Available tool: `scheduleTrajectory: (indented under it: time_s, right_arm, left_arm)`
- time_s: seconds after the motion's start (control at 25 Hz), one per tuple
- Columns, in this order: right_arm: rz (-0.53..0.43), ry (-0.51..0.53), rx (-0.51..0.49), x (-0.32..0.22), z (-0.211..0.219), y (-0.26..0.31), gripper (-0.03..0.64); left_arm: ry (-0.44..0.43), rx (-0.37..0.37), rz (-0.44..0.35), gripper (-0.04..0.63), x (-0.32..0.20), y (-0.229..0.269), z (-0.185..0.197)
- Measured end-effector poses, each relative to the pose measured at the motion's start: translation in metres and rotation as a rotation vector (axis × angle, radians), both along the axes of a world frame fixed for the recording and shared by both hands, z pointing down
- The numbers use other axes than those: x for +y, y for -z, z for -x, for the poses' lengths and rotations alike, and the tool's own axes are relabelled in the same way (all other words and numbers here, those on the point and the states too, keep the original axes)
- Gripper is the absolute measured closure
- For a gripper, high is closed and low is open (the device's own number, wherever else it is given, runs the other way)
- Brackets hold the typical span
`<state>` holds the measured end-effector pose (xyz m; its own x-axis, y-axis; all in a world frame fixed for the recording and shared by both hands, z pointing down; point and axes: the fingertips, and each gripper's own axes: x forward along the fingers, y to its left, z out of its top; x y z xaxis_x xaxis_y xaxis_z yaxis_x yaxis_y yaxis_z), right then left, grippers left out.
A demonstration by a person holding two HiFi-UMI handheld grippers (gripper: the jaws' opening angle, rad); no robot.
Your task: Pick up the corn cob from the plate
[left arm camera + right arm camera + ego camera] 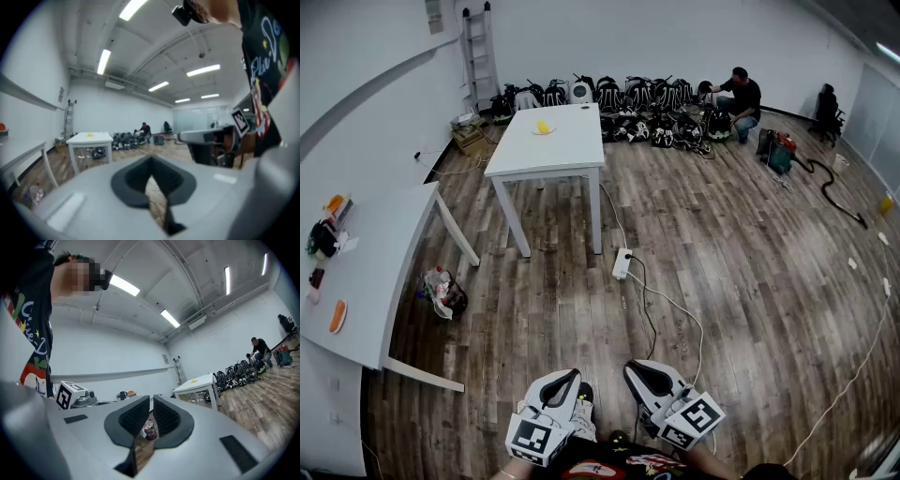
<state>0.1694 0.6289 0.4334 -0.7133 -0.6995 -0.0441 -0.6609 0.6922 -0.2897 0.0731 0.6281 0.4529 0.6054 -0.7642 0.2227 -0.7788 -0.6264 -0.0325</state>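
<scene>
The yellow corn cob (543,126) lies on a small plate on the far white table (562,150), well away from both grippers. It shows as a yellow speck on that table in the left gripper view (89,134) and in the right gripper view (193,379). My left gripper (572,377) and right gripper (634,368) hang side by side near the person's body, above the wooden floor. The left gripper's (151,161) pads meet at the tips with nothing between them. The right gripper's (151,400) pads stand together, also empty.
A second white table (375,272) with small items stands at the left, a bag of bottles (442,292) beside its leg. A power strip (622,262) and cables cross the floor. Backpacks (609,94), a ladder (478,52) and a crouching person (741,98) line the far wall.
</scene>
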Motion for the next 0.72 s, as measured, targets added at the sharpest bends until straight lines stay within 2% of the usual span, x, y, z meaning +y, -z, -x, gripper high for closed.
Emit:
scheduleTrajectory:
  time_s: [0.12, 0.28, 0.44, 0.48, 0.56, 0.64, 0.72]
  right_arm:
    - [0.012, 0.016, 0.008, -0.035, -0.003, -0.006, 0.599]
    - [-0.042, 0.082, 0.062, -0.098, 0.021, 0.007, 0.598]
    - [-0.069, 0.088, 0.075, -0.177, 0.057, 0.027, 0.599]
    - [-0.062, 0.083, 0.067, -0.199, 0.065, 0.030, 0.599]
    - [-0.053, 0.079, 0.051, -0.242, 0.083, 0.034, 0.598]
    - [-0.048, 0.077, 0.057, -0.282, 0.103, 0.032, 0.598]
    - [-0.047, 0.072, 0.076, -0.318, 0.119, 0.029, 0.598]
  left_arm:
    - [-0.019, 0.043, -0.024, 0.595, -0.038, -0.003, -0.005]
    - [-0.014, 0.056, -0.068, 0.594, -0.114, 0.007, 0.009]
    - [-0.002, 0.139, -0.032, 0.595, -0.189, 0.017, 0.038]
    - [-0.015, 0.134, -0.032, 0.594, -0.205, 0.018, 0.044]
    - [-0.030, 0.076, -0.055, 0.594, -0.236, 0.019, 0.058]
    - [-0.005, 0.031, -0.061, 0.594, -0.269, 0.013, 0.081]
    - [0.037, 0.039, -0.039, 0.595, -0.304, 0.006, 0.104]
